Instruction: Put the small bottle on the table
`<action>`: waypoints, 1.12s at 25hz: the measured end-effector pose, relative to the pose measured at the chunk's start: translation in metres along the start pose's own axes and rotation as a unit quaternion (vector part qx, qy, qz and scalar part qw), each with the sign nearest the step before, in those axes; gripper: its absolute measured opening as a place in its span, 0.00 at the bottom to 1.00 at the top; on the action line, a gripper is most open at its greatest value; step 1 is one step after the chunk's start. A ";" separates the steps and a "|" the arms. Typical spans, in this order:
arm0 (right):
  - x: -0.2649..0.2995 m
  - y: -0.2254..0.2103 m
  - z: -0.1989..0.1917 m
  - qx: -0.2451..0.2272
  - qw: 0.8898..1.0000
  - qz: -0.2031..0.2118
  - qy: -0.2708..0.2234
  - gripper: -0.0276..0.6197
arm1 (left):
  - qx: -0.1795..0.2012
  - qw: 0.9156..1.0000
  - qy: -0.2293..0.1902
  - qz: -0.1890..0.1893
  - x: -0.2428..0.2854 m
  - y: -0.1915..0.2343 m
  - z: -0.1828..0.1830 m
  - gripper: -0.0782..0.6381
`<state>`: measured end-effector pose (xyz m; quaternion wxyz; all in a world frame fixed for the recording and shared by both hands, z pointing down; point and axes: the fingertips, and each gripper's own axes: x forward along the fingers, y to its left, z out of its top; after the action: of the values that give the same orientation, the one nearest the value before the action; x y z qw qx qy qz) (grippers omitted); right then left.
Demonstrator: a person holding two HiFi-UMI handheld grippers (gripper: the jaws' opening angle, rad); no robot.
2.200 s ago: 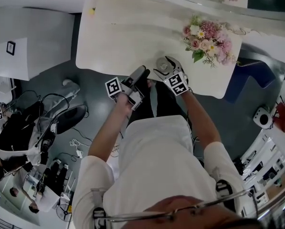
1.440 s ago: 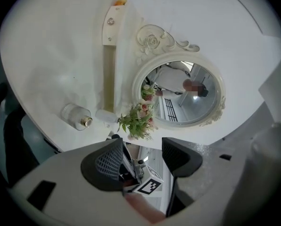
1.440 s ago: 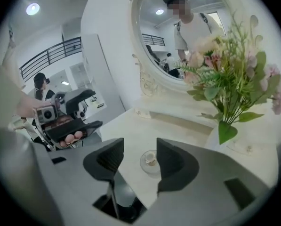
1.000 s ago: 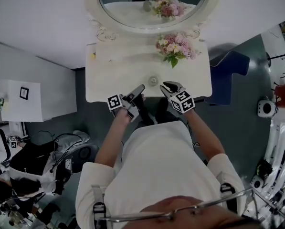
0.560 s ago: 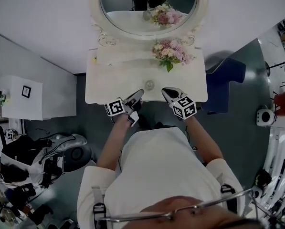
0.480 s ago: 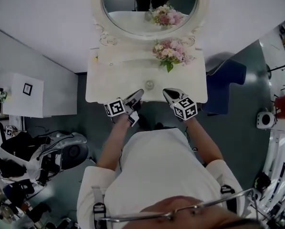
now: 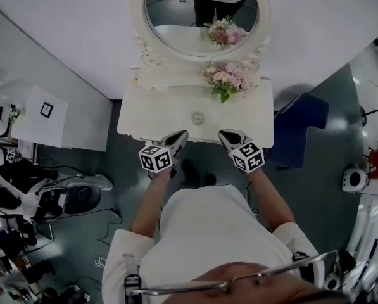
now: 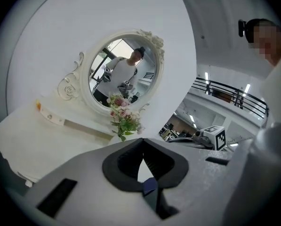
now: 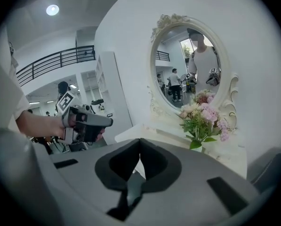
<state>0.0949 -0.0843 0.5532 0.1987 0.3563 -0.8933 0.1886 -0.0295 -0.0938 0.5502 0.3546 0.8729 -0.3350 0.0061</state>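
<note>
The small bottle (image 7: 197, 117) shows from above as a pale round thing standing on the white dressing table (image 7: 151, 116), near its front middle. My left gripper (image 7: 181, 134) and right gripper (image 7: 223, 133) hover just off the table's front edge, on either side of the bottle and apart from it. Both are shut with nothing between the jaws. In the left gripper view the left gripper (image 8: 142, 144) has its pads pressed together and empty. The right gripper (image 9: 140, 144) looks the same in its own view. The bottle is hidden in both gripper views.
An oval mirror (image 7: 198, 18) stands at the back of the table, with a bunch of pink flowers (image 7: 225, 78) at the back right. A blue chair (image 7: 296, 128) sits right of the table. A white cabinet (image 7: 46, 109), cables and gear (image 7: 24, 195) lie to the left.
Both grippers have drawn back from over the table to just off its front edge. The bottle stays on the table. The head view has lifted and shows more of the mirror.
</note>
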 end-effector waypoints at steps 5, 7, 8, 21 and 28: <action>-0.004 0.010 0.007 0.003 0.999 0.011 -0.030 0.05 | 0.018 0.999 -0.027 0.006 -0.028 -0.016 0.002 0.11; -0.004 0.015 0.006 0.000 0.999 0.014 -0.035 0.05 | 0.029 0.999 -0.026 0.009 -0.038 -0.019 0.000 0.11; -0.005 0.018 0.006 -0.003 0.999 0.014 -0.037 0.05 | 0.038 0.999 -0.022 0.012 -0.042 -0.019 -0.002 0.11; -0.019 0.026 0.039 -0.021 0.994 -0.058 -0.085 0.05 | 0.105 0.994 -0.022 -0.022 -0.078 -0.012 0.025 0.11; -0.011 0.037 0.051 -0.015 0.993 -0.071 -0.094 0.05 | 0.095 0.994 -0.017 -0.045 -0.078 -0.008 0.036 0.11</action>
<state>0.0644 -0.0774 0.4972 0.1320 0.4318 -0.8834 0.1258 -0.0932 -0.0669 0.4994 0.2640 0.9169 -0.2991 0.0070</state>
